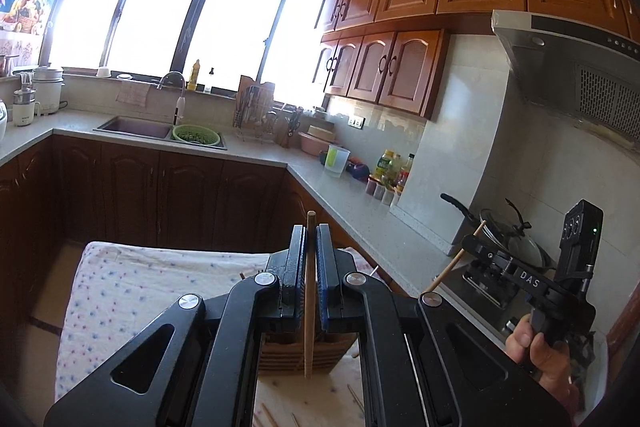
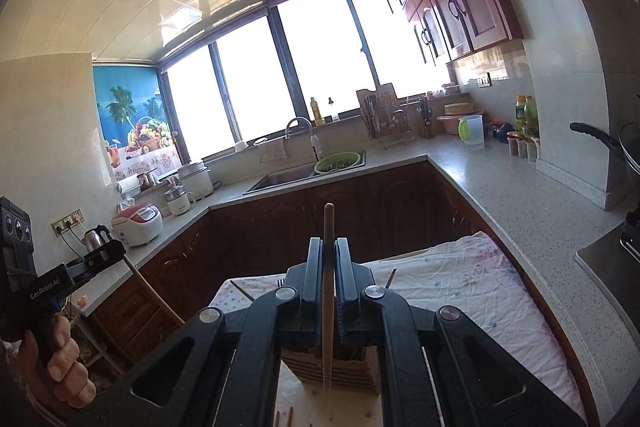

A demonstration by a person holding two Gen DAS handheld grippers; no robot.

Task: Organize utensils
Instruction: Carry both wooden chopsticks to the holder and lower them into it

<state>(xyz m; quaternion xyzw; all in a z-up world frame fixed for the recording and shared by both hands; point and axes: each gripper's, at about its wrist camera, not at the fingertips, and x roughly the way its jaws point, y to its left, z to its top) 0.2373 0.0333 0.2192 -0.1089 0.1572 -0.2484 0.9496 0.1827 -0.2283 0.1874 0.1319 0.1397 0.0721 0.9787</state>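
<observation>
My left gripper (image 1: 310, 239) is shut on a wooden chopstick (image 1: 309, 307) held upright above a ribbed wooden utensil holder (image 1: 296, 357) on the cloth-covered table (image 1: 132, 287). My right gripper (image 2: 329, 251) is shut on another wooden chopstick (image 2: 328, 307), also upright above the same holder (image 2: 304, 367). The right gripper shows in the left wrist view (image 1: 472, 247) with its chopstick. The left gripper shows in the right wrist view (image 2: 116, 257) with its chopstick. Loose chopsticks (image 1: 356, 397) lie on the cloth.
A speckled counter (image 1: 360, 211) runs along the right with bottles (image 1: 390, 169), a jug (image 1: 336, 157) and a pan on the stove (image 1: 508, 231). A sink (image 1: 136, 127) with a green colander (image 1: 196, 135) is at the back. A fork (image 2: 281, 282) lies on the cloth.
</observation>
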